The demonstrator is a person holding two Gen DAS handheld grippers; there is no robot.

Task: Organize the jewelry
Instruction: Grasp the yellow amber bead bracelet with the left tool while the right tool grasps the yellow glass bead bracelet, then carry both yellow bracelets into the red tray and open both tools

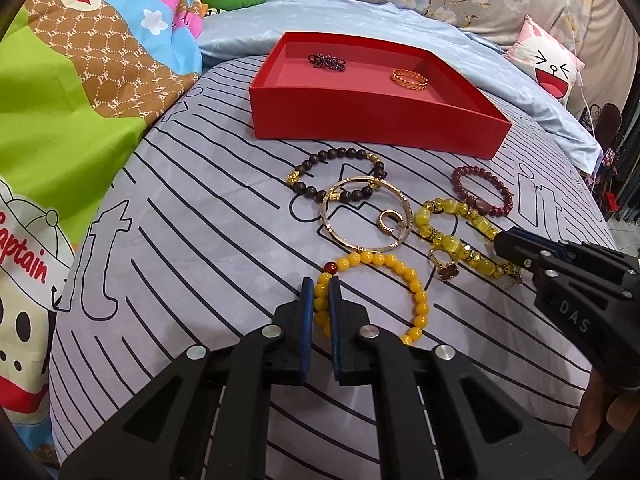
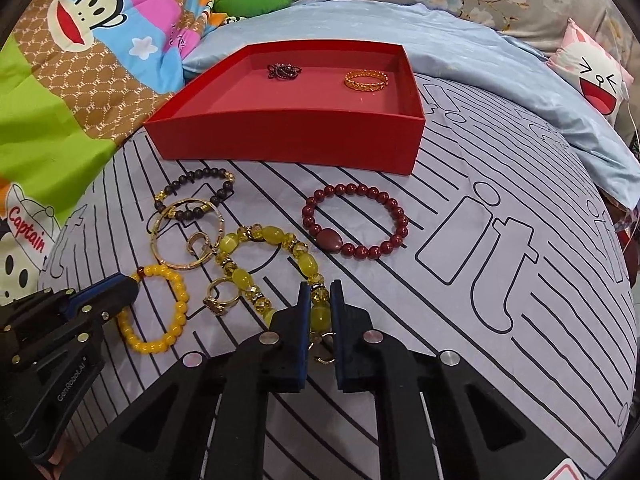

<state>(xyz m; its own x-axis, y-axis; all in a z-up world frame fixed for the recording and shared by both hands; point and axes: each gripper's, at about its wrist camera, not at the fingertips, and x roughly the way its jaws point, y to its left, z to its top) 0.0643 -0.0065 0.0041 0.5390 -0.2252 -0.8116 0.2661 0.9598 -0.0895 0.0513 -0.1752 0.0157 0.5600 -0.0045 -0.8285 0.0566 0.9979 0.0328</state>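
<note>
Two handheld grippers at the start of a paired pick from a striped bedsheet (image 2: 500,300). The left gripper (image 1: 321,292) is seen clamped on the near side of the yellow bead bracelet (image 1: 416,292), a few beads being pinched between its blue pads; the rest of the loop lies flat on the sheet. The right gripper (image 2: 320,296) is likewise closed on the yellow-green cat's-eye bracelet (image 2: 272,236), gripped at the end nearest the camera, where a small gold hook hangs below the jaws. Each strand is taken at its nearest edge, presumably so that the loop can be lifted without disturbing its neighbours.

The remaining loose pieces are grouped just beyond: a dark wood bead bracelet (image 1: 340,174) overlapped by a gold bangle (image 1: 366,212), a small gold ring (image 1: 390,222) lying inside the bangle, a ring with a red clover (image 1: 442,266) beside the cat's-eye strand, and a dark red bead bracelet (image 2: 356,220) lying apart.

The red tray (image 1: 372,120) stands behind the group, open side up, and already holds a dark beaded chain (image 1: 327,61) and a gold woven ring (image 1: 409,79); it is judged to be the destination. Most pieces remain outside it.
</note>
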